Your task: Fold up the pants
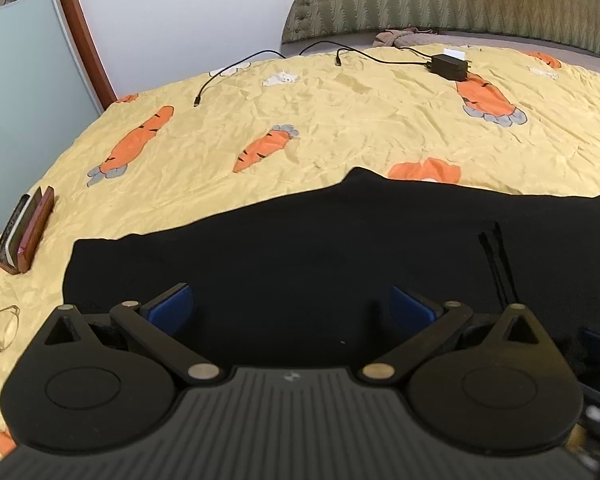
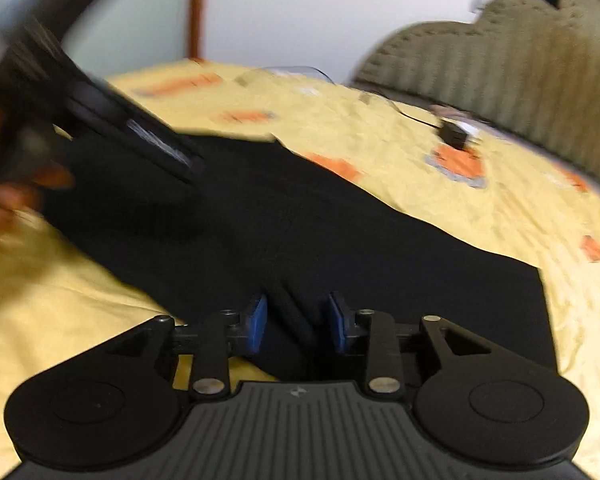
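Observation:
Black pants (image 1: pixel 284 248) lie flat across a yellow carrot-print bedspread (image 1: pixel 320 120). My left gripper (image 1: pixel 290 306) is wide open just above the pants, blue pads apart, holding nothing. In the right wrist view the pants (image 2: pixel 340 240) stretch from upper left to lower right. My right gripper (image 2: pixel 297 322) is partly open, its blue pads on either side of a raised ridge of pants fabric near the front edge. The left gripper body and the hand holding it show blurred at the upper left of the right wrist view (image 2: pixel 100 92).
A black charger with cables (image 1: pixel 450 66) lies near the padded headboard (image 1: pixel 460 0). A brown case (image 1: pixel 26 236) and eyeglasses (image 1: pixel 0 332) lie at the left bed edge. A glass door with a wooden frame (image 1: pixel 76 28) stands to the left.

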`<act>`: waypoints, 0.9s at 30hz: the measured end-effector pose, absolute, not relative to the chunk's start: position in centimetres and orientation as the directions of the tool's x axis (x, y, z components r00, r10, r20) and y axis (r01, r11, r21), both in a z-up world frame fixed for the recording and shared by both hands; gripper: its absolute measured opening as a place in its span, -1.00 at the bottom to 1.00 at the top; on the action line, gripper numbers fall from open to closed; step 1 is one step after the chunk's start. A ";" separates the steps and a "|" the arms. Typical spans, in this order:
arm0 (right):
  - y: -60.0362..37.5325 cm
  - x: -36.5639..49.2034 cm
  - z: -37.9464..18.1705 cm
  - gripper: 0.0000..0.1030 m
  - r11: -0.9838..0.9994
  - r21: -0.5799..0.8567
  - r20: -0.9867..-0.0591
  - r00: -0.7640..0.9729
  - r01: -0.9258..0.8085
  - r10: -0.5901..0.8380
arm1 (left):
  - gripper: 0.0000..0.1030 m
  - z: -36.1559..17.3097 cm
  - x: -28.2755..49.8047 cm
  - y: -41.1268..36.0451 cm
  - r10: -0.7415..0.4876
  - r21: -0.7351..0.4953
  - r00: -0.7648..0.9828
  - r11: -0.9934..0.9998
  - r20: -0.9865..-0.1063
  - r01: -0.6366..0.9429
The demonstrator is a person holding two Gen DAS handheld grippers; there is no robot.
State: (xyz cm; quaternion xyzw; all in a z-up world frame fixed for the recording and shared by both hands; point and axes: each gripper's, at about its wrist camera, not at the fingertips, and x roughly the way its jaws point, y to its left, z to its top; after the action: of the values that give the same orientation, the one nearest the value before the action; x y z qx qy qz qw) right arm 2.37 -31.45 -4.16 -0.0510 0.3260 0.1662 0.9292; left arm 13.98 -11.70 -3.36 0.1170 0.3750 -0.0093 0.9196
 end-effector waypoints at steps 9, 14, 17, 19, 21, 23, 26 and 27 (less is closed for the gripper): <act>-30.7 5.9 -5.7 -0.38 0.965 -0.115 -0.691 0.717 -0.234 0.091 | 1.00 -2.9 13.4 -9.5 0.038 0.170 0.700 0.978 -0.713 0.119; -29.9 4.9 -4.8 -0.14 0.976 -0.122 -0.632 0.772 -0.183 0.065 | 1.00 -2.3 12.8 -7.2 0.037 0.175 0.711 0.977 -0.703 0.122; -28.9 5.8 -6.0 0.15 0.961 -0.145 -0.687 0.723 -0.234 0.073 | 1.00 -2.4 12.8 -5.8 0.005 0.142 0.687 0.979 -0.726 0.143; -28.2 5.5 -5.4 0.16 0.968 -0.175 -0.667 0.745 -0.182 0.020 | 1.00 -2.7 12.5 -5.2 -0.004 0.146 0.680 0.976 -0.733 0.163; -27.9 4.5 -4.0 0.16 0.985 -0.127 -0.614 0.789 -0.120 0.017 | 1.00 -2.8 12.2 -4.5 0.006 0.165 0.689 0.972 -0.725 0.166; -27.1 3.3 -2.6 0.16 0.990 -0.059 -0.565 0.822 -0.125 0.070 | 1.00 -2.7 12.0 -3.4 0.013 0.164 0.692 0.975 -0.721 0.152; -24.0 1.7 -1.6 0.18 0.983 -0.054 -0.532 0.839 -0.175 0.120 | 1.00 -2.6 12.2 -1.8 0.023 0.156 0.691 0.979 -0.723 0.130; -22.8 1.4 -1.5 0.19 0.978 -0.066 -0.525 0.840 -0.198 0.135 | 1.00 -2.6 12.2 -1.2 0.038 0.164 0.694 0.979 -0.719 0.117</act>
State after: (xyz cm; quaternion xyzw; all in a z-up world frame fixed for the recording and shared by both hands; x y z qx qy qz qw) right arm 1.41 -22.81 -1.51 -0.0587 0.2688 0.0870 0.9575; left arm 12.16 -1.20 -2.59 0.0989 0.3906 -0.0215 0.9150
